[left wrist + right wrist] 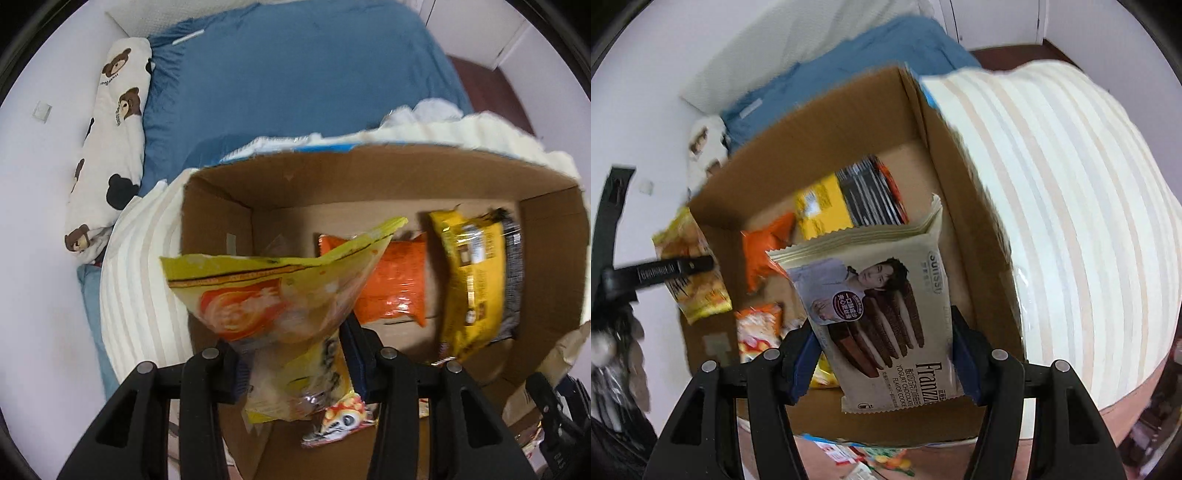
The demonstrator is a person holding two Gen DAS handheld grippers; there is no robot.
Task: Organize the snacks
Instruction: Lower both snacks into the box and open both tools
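**Two snack packets held over an open box**

Left: the left gripper (291,373) is clamped narrow on a yellow snack bag (280,295), which stands up from the jaws with its long axis running away from the camera, its top edge slanting to the right. The cardboard box (221,214) lies directly beyond and below it. An orange packet (399,280) and a yellow-and-black packet (476,273) already lie on the box floor, side by side to the right of the held bag.

Right: the right gripper (882,354) grips a cream cookie packet (886,310) across its width, long axis pointing toward the far wall of the box. This packet hangs over the box's right half, so the right hand appears the better placed to lower its load.

Surroundings: the box rests on a bed with a blue sheet (295,81), a cream striped quilt (1052,221) pressed against its side, and a bear-print pillow (110,140) against a white wall (40,184).
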